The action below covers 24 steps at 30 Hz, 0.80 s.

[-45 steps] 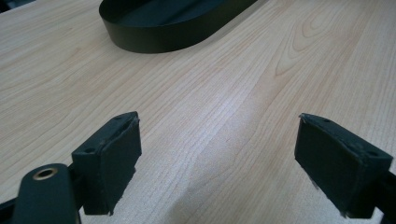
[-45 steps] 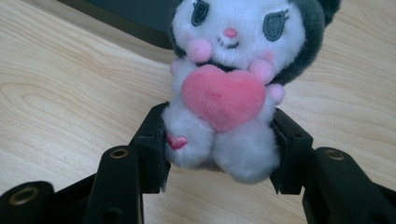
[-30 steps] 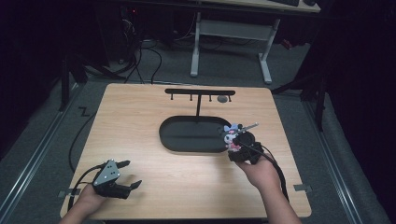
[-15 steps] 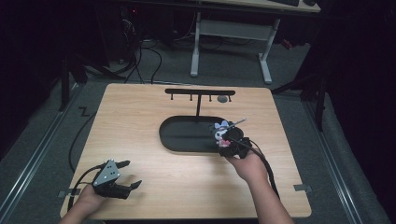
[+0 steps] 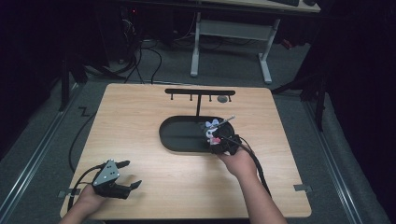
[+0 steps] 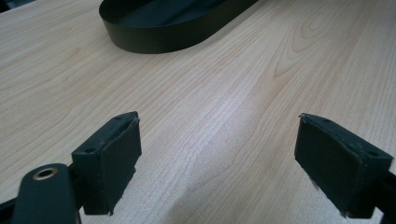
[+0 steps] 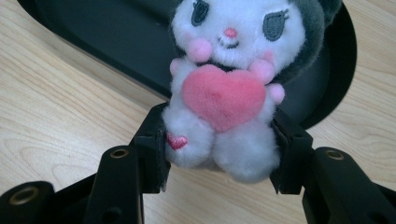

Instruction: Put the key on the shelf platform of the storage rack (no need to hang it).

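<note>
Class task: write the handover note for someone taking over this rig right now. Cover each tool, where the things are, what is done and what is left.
Right tool: shut on the plush toy, held at the near right end of the black oval tray.
Left tool: open, holding nothing, near the table's front left corner.
Hook rack: behind the tray.
Done: toy gripped.
Left: probably to set it in the tray or hang it on the rack; release the toy.
</note>
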Motion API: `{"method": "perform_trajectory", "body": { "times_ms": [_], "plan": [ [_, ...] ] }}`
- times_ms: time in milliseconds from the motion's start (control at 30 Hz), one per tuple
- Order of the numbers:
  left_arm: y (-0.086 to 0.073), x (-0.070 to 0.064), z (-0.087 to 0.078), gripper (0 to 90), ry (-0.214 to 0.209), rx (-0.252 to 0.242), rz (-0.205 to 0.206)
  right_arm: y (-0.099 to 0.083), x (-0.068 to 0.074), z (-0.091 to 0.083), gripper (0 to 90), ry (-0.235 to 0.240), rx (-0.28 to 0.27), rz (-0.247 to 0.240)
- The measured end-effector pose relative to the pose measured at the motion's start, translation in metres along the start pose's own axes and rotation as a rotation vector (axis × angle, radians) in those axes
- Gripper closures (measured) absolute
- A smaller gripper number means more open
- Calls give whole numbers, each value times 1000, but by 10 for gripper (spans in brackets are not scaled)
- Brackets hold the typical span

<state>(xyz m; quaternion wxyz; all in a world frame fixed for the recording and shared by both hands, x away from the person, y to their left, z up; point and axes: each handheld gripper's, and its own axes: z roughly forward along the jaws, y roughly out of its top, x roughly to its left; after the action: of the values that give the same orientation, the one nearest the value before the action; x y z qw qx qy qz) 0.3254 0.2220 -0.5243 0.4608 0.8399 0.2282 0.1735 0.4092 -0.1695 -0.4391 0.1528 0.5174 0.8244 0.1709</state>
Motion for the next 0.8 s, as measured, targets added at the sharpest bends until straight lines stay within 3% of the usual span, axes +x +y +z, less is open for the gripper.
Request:
{"method": "perform_trajectory", "body": {
  "times_ms": [600,800],
  "plan": [
    [0,0,0,155,0,-1,-1,16,0,18,488,10,2,6],
    [0,0,0,155,0,-1,-1,24,-2,26,488,14,-7,32]
  ]
}}
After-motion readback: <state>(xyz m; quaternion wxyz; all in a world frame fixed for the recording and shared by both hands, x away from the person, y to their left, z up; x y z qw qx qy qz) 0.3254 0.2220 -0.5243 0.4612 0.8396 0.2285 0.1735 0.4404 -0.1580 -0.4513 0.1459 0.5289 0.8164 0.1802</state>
